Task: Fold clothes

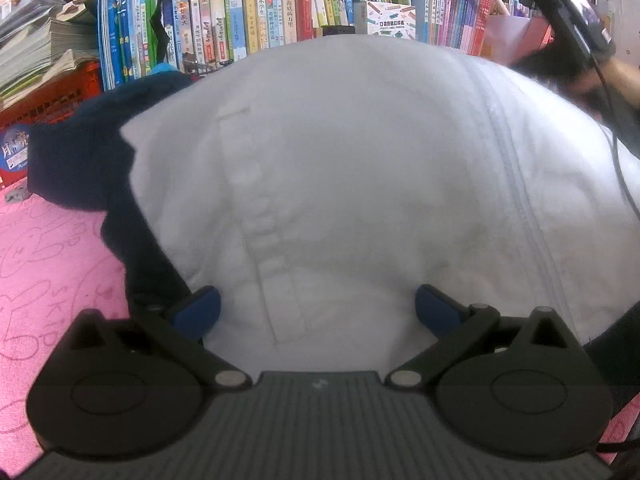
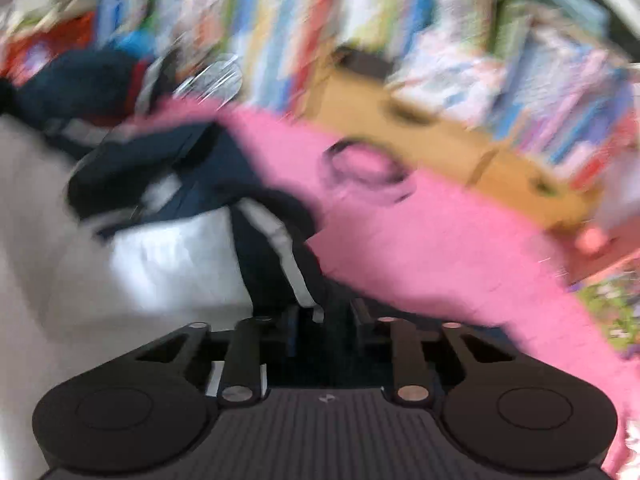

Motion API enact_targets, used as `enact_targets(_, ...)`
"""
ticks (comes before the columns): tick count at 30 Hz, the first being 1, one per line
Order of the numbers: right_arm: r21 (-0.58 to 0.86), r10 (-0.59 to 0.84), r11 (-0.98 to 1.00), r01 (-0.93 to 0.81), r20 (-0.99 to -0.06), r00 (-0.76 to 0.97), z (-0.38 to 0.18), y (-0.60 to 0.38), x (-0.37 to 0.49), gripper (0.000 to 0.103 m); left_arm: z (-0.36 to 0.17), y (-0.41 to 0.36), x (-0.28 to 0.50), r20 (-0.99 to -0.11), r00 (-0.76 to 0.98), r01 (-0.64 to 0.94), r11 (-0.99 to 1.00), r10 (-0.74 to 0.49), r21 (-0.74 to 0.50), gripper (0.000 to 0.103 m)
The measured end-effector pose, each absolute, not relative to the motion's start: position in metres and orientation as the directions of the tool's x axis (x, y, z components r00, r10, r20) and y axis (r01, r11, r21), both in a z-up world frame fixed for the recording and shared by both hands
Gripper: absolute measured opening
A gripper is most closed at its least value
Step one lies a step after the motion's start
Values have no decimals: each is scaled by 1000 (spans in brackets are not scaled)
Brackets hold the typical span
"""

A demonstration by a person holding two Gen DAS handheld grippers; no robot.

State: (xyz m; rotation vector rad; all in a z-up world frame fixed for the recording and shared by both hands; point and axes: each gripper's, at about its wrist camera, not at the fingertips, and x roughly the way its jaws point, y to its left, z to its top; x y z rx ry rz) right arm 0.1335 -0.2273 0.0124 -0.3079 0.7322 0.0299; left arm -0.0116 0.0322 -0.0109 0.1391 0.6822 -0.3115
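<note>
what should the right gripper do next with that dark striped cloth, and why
Probably lift and draw the dark striped garment out flat over the pink mat. The right gripper looks closed on its edge, though the view is blurred, and the garment lies bunched beside the white garment. The left gripper is open over the white one, holding nothing.

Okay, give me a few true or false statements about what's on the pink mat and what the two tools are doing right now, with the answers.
1. The left tool stands open over the white garment. True.
2. The white garment lies on a green mat. False: the mat is pink.
3. Books line the shelf behind the clothes. True.
4. The right tool is spread wide with nothing near it. False: its fingers sit close together at the dark navy garment.
5. The right wrist view is sharp. False: it is blurred.
</note>
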Motion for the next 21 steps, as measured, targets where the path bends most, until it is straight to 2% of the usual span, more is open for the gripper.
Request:
enact_targets(5, -354, -322, 924, 142, -522, 790, 34, -286, 139, 25, -10, 32, -11, -638, 733, 328, 944, -236, 26, 103)
enact_targets(9, -244, -411, 909, 338, -388, 825, 49, -341, 111, 26, -9, 32, -12, -639, 730, 328, 944, -240, 20, 103)
enact_targets(10, -268, -467, 881, 390, -365, 805, 50, -350, 106, 30, -9, 31, -11, -639, 730, 328, 944, -240, 20, 103)
enact_targets(11, -288, -501, 862, 416, -371, 782, 50, -357, 104, 33, -9, 31, -11, -639, 731, 327, 945, -240, 20, 103)
enact_targets(12, -305, -499, 864, 400, -426, 754, 48, -364, 106, 35, -9, 31, -11, -639, 731, 327, 945, -240, 20, 103)
enact_targets(14, -234, -421, 907, 350, -503, 755, 48, -376, 100, 37, -9, 31, -11, -639, 731, 327, 945, -240, 20, 103)
enact_targets(15, -173, -371, 928, 330, -514, 773, 51, -378, 94, 49, -9, 31, -11, -639, 731, 327, 945, -240, 19, 103)
enact_targets(16, -128, -329, 942, 309, -521, 788, 54, -379, 89, 68, -10, 30, -12, -639, 731, 326, 945, -239, 20, 103)
enact_targets(18, -98, -278, 958, 268, -537, 796, 55, -377, 90, 91, -11, 31, -11, -638, 732, 325, 945, -239, 20, 103)
enact_targets(20, -113, -232, 972, 208, -626, 744, 42, -372, 110, 94, -11, 32, -11, -638, 732, 326, 945, -239, 20, 103)
enact_targets(21, -132, -228, 973, 189, -660, 716, 35, -369, 120, 88, -11, 32, -11, -638, 732, 326, 945, -239, 19, 103)
